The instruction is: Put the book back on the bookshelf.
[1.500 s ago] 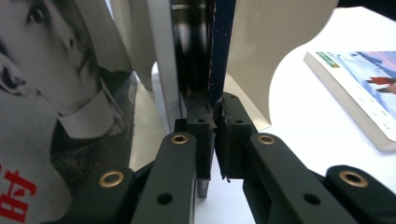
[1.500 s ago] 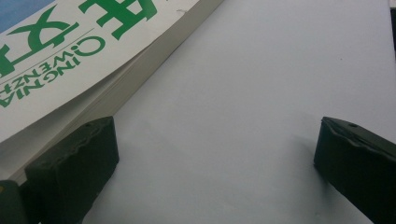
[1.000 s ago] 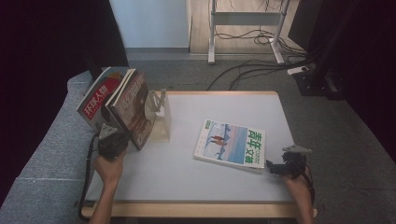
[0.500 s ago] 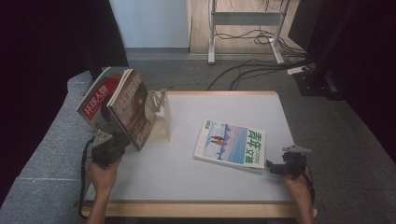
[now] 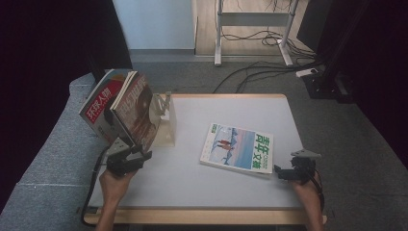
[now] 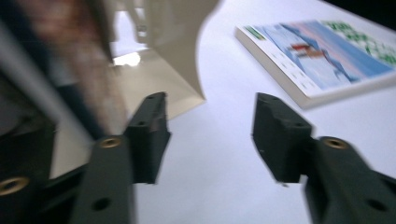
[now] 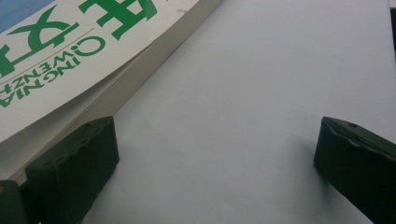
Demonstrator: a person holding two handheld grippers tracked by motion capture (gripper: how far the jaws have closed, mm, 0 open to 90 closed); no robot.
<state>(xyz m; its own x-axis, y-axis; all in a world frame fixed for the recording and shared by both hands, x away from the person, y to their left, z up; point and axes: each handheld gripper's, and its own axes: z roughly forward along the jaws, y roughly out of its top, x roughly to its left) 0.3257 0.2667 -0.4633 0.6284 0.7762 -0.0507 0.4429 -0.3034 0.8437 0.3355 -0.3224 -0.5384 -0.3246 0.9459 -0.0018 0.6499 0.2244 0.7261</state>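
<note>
Two magazines lean together against a beige stand [image 5: 168, 129] at the table's left: one with a red cover [image 5: 98, 108], one with a brown cover [image 5: 138, 111]. My left gripper [image 5: 142, 157] sits just below their lower edge. Its jaws have just been opening and hold nothing; in the left gripper view [image 6: 210, 122] bare table shows between them, with the blurred brown magazine [image 6: 70, 60] at the left. A blue and white magazine [image 5: 236, 148] lies flat mid-table. My right gripper [image 5: 279, 171] is open at its near right corner, with the corner [image 7: 70, 56] by one jaw.
The white table [image 5: 192, 185] has bare room between the stand and the flat magazine. A grey couch edge [image 5: 53, 159] runs along the left side. Cables and desk legs [image 5: 250, 29] lie on the floor beyond the far edge.
My left gripper has let go of the brown magazine's lower edge, opened, and drawn back toward the person. The magazines stay leaning on the stand. The right gripper has kept still.
</note>
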